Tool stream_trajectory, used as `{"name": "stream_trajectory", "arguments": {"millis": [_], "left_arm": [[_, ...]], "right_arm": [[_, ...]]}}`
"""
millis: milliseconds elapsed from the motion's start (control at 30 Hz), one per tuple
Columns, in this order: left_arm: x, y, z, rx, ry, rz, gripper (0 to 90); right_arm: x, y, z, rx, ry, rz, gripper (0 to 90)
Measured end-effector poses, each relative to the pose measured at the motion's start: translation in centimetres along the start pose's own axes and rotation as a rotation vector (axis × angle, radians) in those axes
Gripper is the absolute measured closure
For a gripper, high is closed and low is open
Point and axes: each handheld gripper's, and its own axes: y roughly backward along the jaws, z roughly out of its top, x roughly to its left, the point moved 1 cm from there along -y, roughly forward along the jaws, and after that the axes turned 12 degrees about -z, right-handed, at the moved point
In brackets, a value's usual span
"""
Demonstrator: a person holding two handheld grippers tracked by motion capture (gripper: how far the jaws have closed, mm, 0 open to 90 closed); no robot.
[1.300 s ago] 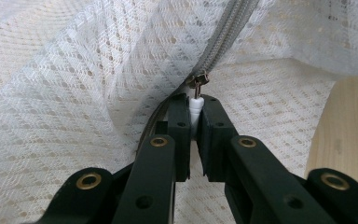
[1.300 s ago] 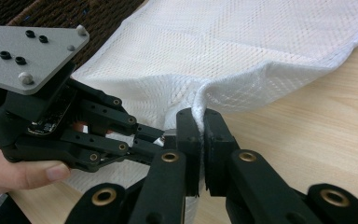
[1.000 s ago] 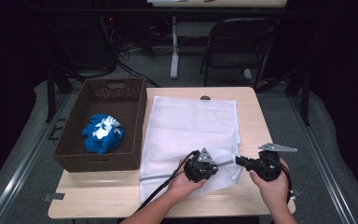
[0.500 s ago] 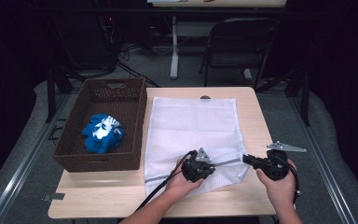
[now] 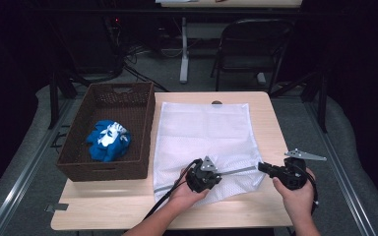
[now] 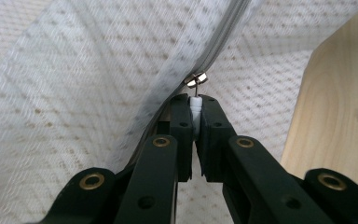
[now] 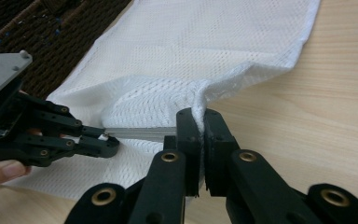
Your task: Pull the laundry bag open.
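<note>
- High view first: white mesh laundry bag [image 5: 204, 137] lies flat on the wooden tabletop [image 5: 270, 123], taking up the middle, with its zipper edge at the 6 o'clock end, nearest the person.
- Left gripper [image 5: 215, 173] sits on that near edge of the bag, and the person's left hand [image 5: 189, 191] wraps it from below.
- Left gripper view makes the grip clear: both black jaws are pressed together on the little white zipper pull [image 6: 195, 103], with the metal slider [image 6: 196, 80] just past the tips and the grey zipper tape [image 6: 223, 39] running off toward 1 o'clock.
- Right gripper [image 5: 264, 167] is at about 3 o'clock from the left one, at the bag's near corner, held by the right hand [image 5: 295, 194].
- Right gripper view: jaws clamped on a pinched-up fold of the mesh at the bag's corner, fabric bunched into a ridge between the pads.
- The zipper looks stretched fairly straight between the two grippers.
- Brown wicker basket [image 5: 142, 103] sits at 9 o'clock of the bag, just beside it, with a blue and white cloth [image 5: 108, 141] crumpled inside.
- Folding chair [image 5: 256, 46] stands on the floor beyond the tabletop, at 12 o'clock.
</note>
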Motion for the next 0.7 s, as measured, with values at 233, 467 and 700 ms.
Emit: {"name": "stream_trajectory", "arguments": {"millis": [233, 467, 700], "left_arm": [[0.2, 0.8, -0.6, 0.013, 0.009, 0.005, 86.0], [0.0, 1.5, -0.9, 0.016, -0.003, 0.011, 86.0], [0.5, 2.0, -1.8, 0.03, 0.018, 0.026, 86.0]], "right_arm": [[-0.5, 0.2, 0.1, -0.001, -0.012, -0.007, 86.6], [-0.5, 0.2, 0.0, -0.001, -0.018, -0.005, 86.7], [-0.9, 0.2, 0.0, -0.002, -0.024, -0.019, 86.7]]}}
